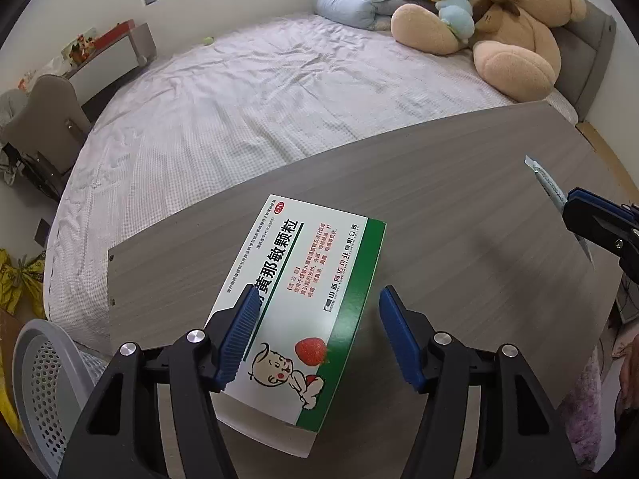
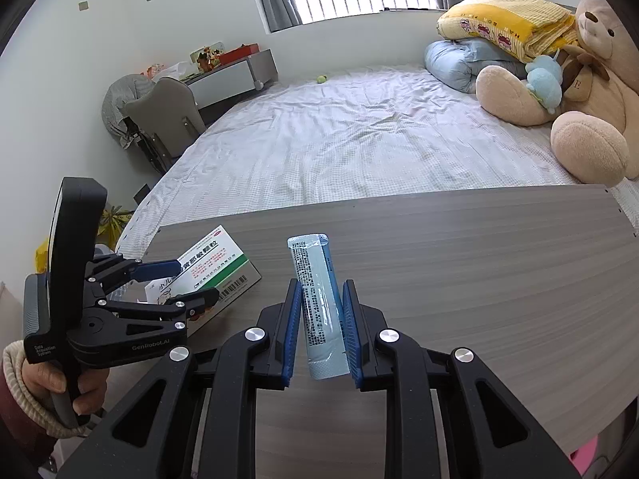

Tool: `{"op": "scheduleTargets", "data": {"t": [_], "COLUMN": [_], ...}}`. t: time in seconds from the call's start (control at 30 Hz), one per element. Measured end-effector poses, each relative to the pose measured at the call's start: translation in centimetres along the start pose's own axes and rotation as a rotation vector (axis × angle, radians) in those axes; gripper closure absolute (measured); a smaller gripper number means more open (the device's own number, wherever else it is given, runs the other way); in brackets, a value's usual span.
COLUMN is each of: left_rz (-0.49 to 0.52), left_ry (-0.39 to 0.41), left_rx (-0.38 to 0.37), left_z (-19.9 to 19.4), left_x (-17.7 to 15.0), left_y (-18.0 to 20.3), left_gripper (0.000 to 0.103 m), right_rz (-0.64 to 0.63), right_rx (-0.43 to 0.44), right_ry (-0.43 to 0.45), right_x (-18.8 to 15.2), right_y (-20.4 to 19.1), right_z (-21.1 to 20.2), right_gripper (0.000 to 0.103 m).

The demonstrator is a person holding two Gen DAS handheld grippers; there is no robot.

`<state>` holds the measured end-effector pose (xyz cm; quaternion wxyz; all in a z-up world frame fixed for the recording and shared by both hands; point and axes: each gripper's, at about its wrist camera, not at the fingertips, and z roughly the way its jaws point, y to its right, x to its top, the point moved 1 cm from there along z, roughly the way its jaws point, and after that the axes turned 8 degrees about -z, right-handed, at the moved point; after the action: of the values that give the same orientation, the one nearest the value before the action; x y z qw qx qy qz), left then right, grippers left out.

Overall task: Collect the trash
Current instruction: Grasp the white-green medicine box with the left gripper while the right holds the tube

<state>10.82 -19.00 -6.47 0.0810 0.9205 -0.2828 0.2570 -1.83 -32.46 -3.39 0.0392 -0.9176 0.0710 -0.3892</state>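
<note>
- Currently the left claw (image 1: pixel 315 335) straddles the medicine box (image 1: pixel 307 303) on the desk (image 1: pixel 459 207), pads not yet pressing; squaring up before closing seems wise.
- Right claw (image 2: pixel 319 335) clenches a pale sachet (image 2: pixel 319 303).
- Bed (image 1: pixel 239 111) at twelve o'clock, mesh bin (image 1: pixel 44 383) at eight.

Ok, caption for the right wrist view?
Right gripper clamps a blue sachet above the table; left gripper straddles the medicine box.

Ahead of the gripper, beyond the grey wood-grain board (image 2: pixel 479 247), a bed (image 2: pixel 339 147) carries a teddy bear (image 2: pixel 579 92) and stacked pillows (image 2: pixel 499 28) at the far right, with what seems a chair (image 2: pixel 167 111) left.
</note>
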Motion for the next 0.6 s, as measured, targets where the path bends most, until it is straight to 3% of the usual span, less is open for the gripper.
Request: {"op": "scheduleTargets", "data": {"t": [0.07,0.2,0.33,0.53,0.6], "left_rz": [-0.004,0.006,0.031,0.076,0.072], "left_ry": [0.015,0.058,0.035,-0.096,-0.126], "left_rx": [-0.023,-0.050,-0.084,-0.077,-0.107], "left_z": [-0.6,-2.3,-2.5,0.3,0.8], "left_x": [-0.1,0.2,0.9,1.3,1.5], "left_y": [0.0,-0.2,-0.9,-2.3,-2.8], "left_gripper": [0.021,0.006,0.006,0.006,0.006], "right_rz": [-0.004,-0.007,-0.006,0.000,0.003], "right_rx": [-0.001,-0.004,-0.006,0.007,0.008], "right_ry": [0.002,0.010,0.016,0.017,0.014], "right_x": [0.1,0.2,0.3,-0.2,-0.3], "right_y": [0.0,0.0,-0.1,0.0,0.1], "right_z": [-0.2,-0.5,-0.9,-0.8,-0.7], "right_gripper": [0.082,0.082,0.082,0.082,0.082]}}
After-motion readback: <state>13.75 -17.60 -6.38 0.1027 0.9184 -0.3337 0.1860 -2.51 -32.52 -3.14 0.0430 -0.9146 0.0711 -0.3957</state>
